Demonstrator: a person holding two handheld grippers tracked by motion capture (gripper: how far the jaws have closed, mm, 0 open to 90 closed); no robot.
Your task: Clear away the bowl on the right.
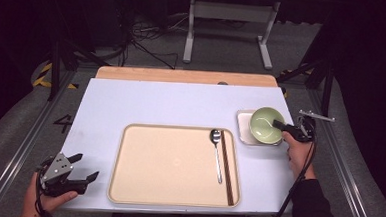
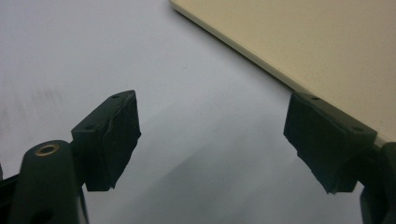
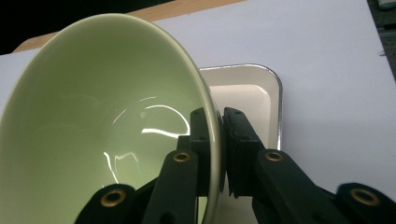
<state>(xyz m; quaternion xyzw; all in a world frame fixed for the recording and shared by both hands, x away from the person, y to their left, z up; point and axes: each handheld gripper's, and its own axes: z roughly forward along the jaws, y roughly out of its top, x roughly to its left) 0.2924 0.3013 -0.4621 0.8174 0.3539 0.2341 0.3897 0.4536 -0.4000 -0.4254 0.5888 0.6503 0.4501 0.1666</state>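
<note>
Right gripper (image 3: 219, 154): jaws pinched on the rim of the green bowl (image 3: 107, 121), tilted over the small white tray (image 3: 261, 93) near the table's right edge | left gripper (image 1: 80, 166): jaws wide, empty, front-left corner | progress: bowl gripped, likely bound for beige tray (image 1: 171, 197) | there: spoon (image 1: 216, 155), chopsticks (image 1: 226, 168) along right edge; middle free.

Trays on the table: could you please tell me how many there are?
2. A large beige tray lies centre-front with a spoon in it; a small white tray sits to its right, under the green bowl.
</note>
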